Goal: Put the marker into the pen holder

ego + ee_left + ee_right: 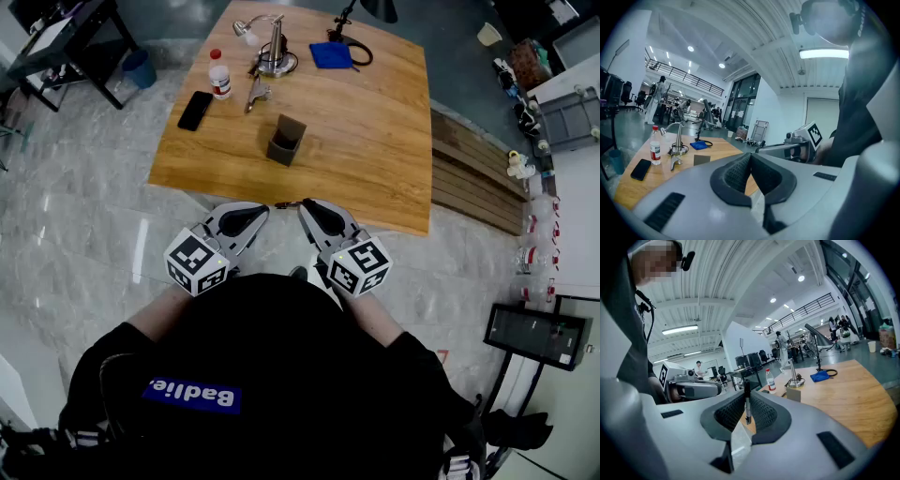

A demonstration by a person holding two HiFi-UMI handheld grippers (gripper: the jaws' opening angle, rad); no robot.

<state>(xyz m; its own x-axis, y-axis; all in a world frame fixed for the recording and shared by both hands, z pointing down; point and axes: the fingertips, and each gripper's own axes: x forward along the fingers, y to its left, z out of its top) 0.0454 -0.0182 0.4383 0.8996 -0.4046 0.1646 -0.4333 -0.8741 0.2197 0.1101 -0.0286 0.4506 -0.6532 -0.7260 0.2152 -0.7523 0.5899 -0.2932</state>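
Wooden bench (pixel 394 131) before you, pen holder (pixel 286 141) upright at mid-surface. Your right tongs (pixel 746 397) clench the marker (pixel 747 404), its axis crosswise to the jaws; the holder lies straight ahead. Left tongs (pixel 750 161) clenched, empty.

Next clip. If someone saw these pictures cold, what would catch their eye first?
First, the right tongs, shut on a thin dark marker and held close to the person's body by the near edge of the table. Next, the dark square pen holder mid-table, ahead of both tongs. The left tongs are shut with nothing in them.
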